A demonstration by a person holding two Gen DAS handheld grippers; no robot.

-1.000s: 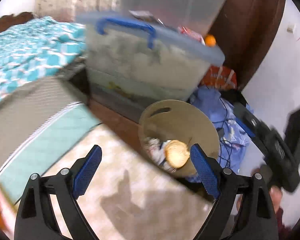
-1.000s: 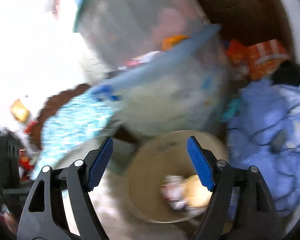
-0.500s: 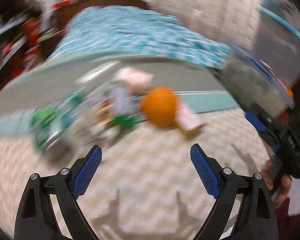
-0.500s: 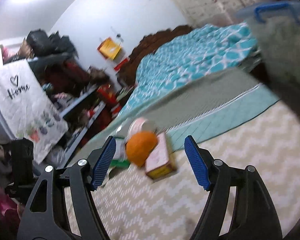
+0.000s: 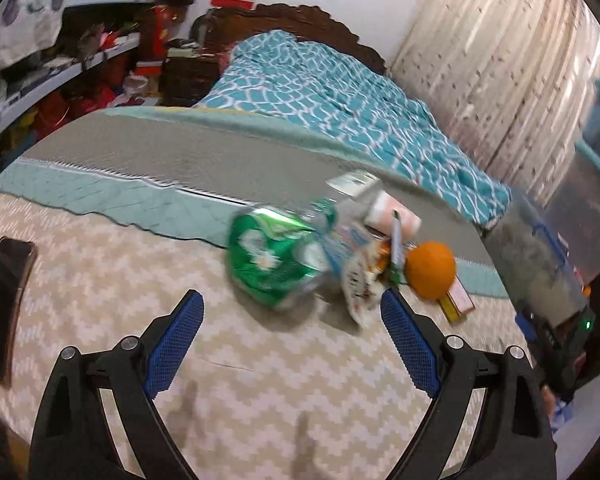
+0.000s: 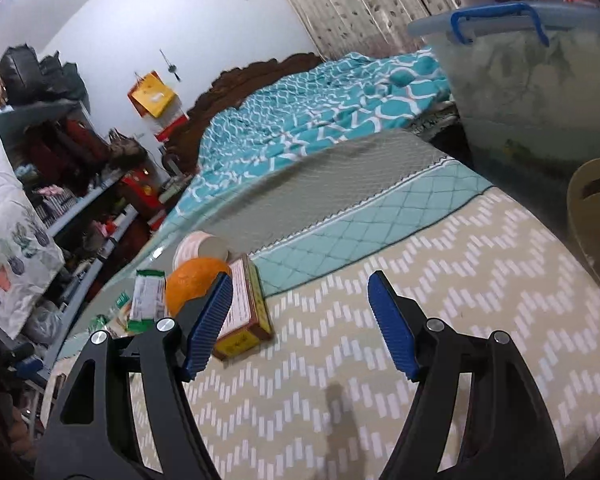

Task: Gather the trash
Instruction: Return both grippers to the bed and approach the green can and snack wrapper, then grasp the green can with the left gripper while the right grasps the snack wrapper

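a second ago both grippers were held over the tan bin (image 6: pixel 596 216), where a round scrap and wrappers already lay; since then both have been swung away from it and turned toward the litter left on the zigzag mat (image 5: pixel 100 272). the left gripper (image 5: pixel 292 344) is seen with jaws spread and nothing between them, aimed at the crushed green can (image 5: pixel 272 260) near the mat's far edge, beside the teal border. the right gripper (image 6: pixel 300 324) is likewise released and empty, its left pad just in front of the orange (image 6: pixel 192 284) and the small flat box (image 6: pixel 244 308). a paper cup (image 6: pixel 200 246) and wrappers (image 5: pixel 360 276) are heaped there too. one drop is judged done, and a fresh pickup appears to be starting.
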